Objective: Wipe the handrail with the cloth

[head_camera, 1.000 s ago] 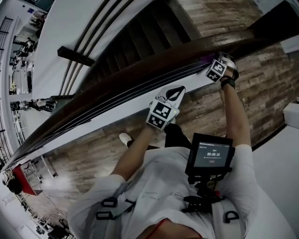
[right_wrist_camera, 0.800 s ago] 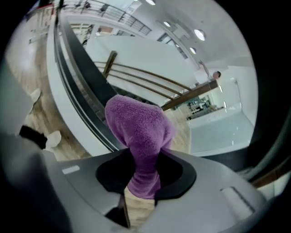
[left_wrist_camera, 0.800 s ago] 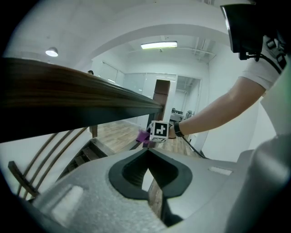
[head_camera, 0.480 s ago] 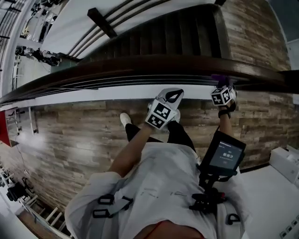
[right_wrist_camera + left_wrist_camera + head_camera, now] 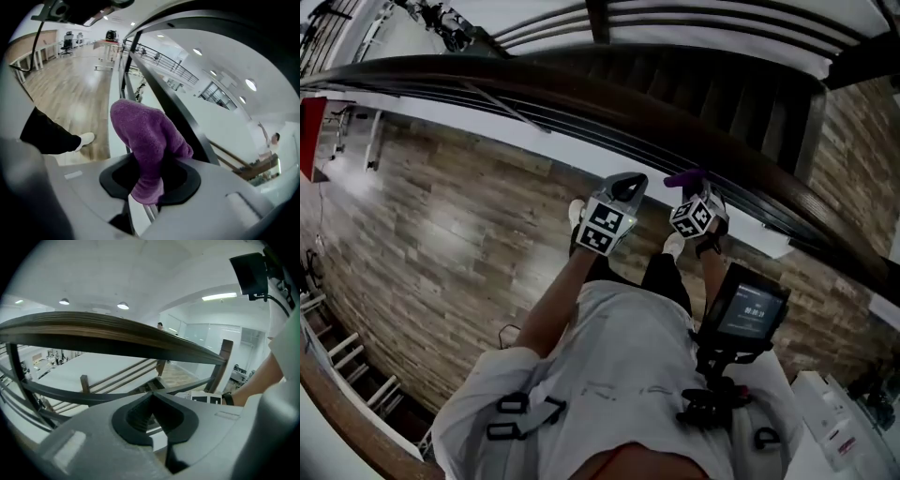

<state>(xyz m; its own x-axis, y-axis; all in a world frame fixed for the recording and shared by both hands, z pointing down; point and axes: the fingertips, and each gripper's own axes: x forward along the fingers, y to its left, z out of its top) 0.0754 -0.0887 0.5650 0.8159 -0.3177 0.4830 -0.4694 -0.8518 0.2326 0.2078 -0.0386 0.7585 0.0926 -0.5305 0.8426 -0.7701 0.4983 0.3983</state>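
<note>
Nearest: the person's white shirt point(image 5: 609, 366) with harness straps, and a small lit screen point(image 5: 745, 314) on a chest mount. Both forearms reach out toward the handrail point(image 5: 534, 75).

Left gripper point(image 5: 630, 183): on the near side of the handrail and lower than it. Jaws closed tip to tip, nothing between them. Its own view looks up at the handrail's underside.

Right gripper point(image 5: 701, 187): just beside the left one, also short of the handrail. Jaws have just been closing and now pinch the purple cloth point(image 5: 147, 136). A rounded fold of the cloth stands up out of the jaws and points toward the handrail. No contact between cloth and handrail shows.

A white shoe point(image 5: 86, 138) stands on the plank floor point(image 5: 441, 244) on the near side of the handrail.

Handrail: a broad dark wooden band that curves across from upper left to lower right. Thin dark bars point(image 5: 609, 127) run along under it, above a white ledge point(image 5: 516, 131).

Beyond the handrail: a dark staircase point(image 5: 722, 89) descending
</note>
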